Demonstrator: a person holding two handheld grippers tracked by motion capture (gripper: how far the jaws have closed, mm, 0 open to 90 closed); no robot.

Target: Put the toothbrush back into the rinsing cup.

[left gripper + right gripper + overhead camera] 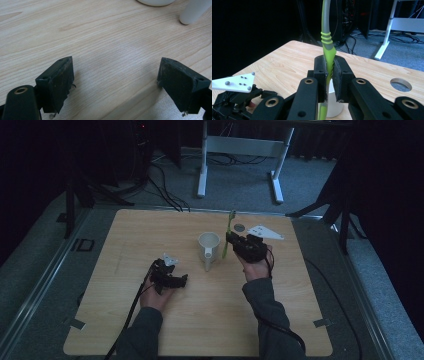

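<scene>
Left tool (170, 279) is sitting low over the wooden surface (210, 320), left of centre, w/ the person's left hand (157, 296) behind it. In the left gripper view its jaws are standing wide apart w/ nothing but bare wood between them; the white mug (156, 2) and its handle are showing at the top edge. Moving right, the mug (208, 246) is standing upright mid-surface, handle pointing toward the person. Just beside it on the right, the right tool (231, 239) is pinching a green toothbrush (228, 232) approx. mid-handle, jaws pressed against it. In the right gripper view the toothbrush (327, 42) is rising nearly upright, grey upper section going out of frame, lower end hanging in front of the mug. Past the right tool, a round hole (240, 226) is showing in the surface nr the far edge.
</scene>
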